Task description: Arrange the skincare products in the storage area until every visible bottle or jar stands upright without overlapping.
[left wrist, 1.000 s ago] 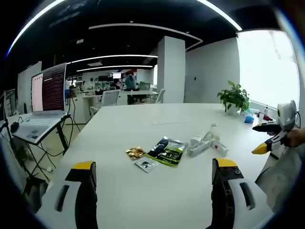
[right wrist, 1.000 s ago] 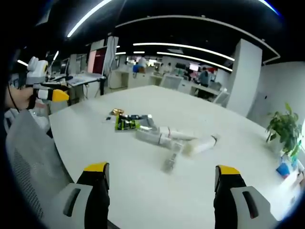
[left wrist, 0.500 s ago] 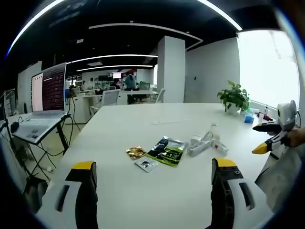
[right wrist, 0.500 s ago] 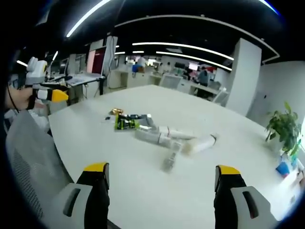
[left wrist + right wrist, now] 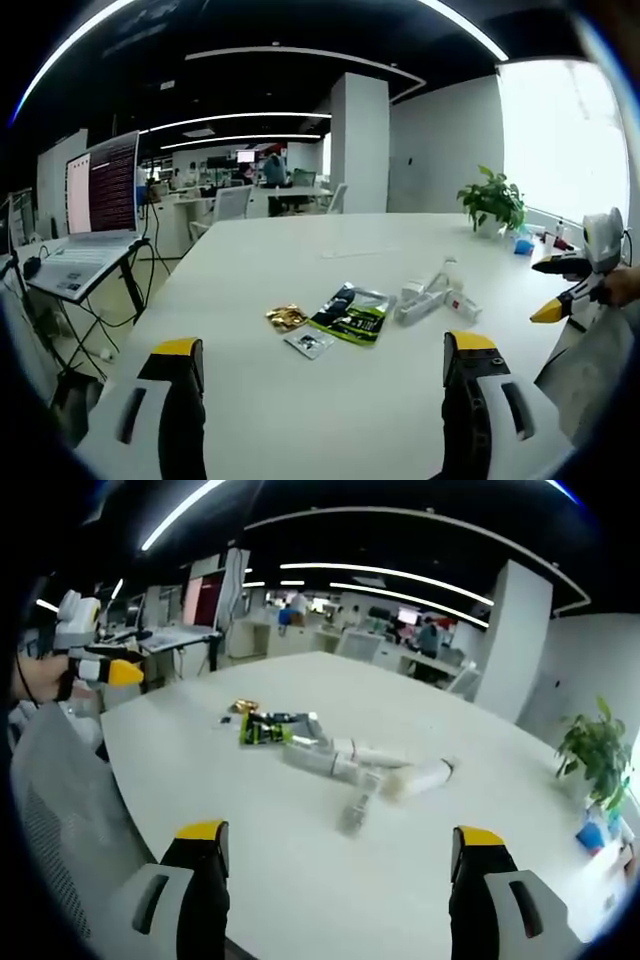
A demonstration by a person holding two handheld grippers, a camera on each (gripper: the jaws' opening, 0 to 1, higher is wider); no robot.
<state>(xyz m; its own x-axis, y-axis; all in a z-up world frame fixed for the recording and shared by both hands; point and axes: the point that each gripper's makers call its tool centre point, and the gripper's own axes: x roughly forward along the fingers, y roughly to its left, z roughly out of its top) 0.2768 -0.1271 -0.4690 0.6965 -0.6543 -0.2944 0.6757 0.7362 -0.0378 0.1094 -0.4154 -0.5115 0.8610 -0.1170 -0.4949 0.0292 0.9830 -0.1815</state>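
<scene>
Lying flat on a big, smooth white table (image 5: 300, 400) are the skincare things, all bunched near the middle. In the left gripper view, white tubes (image 5: 428, 298) are seen lying on their sides, long and round, close together and partly crossing; they are too small to be counted for sure. Just beside them a shiny green and black packet (image 5: 350, 315) is laid flat, with a crinkly gold wrapper (image 5: 287, 318) and a small flat grey sachet (image 5: 309, 343) near it. In the right gripper view the same pile is seen from the other side: the tubes (image 5: 345, 760) are set in a row, one fat white tube (image 5: 418, 778) is tipped over at the end, and one small tube (image 5: 355, 807) lies a little apart. The green packet (image 5: 265, 728) is seen at the far left of the row. Nothing is stood upright. The left gripper (image 5: 320, 365) is held above the near table edge with its two yellow-tipped jaws spread wide and nothing between them. The right gripper (image 5: 342, 850) is held the same way, spread wide and empty. A leafy green plant (image 5: 491, 203) in a pot is stood at the far end of the table. A laptop (image 5: 85, 230) on a stand is seen off to one side. A grey mesh chair back (image 5: 60, 810) is seen close to the table.
</scene>
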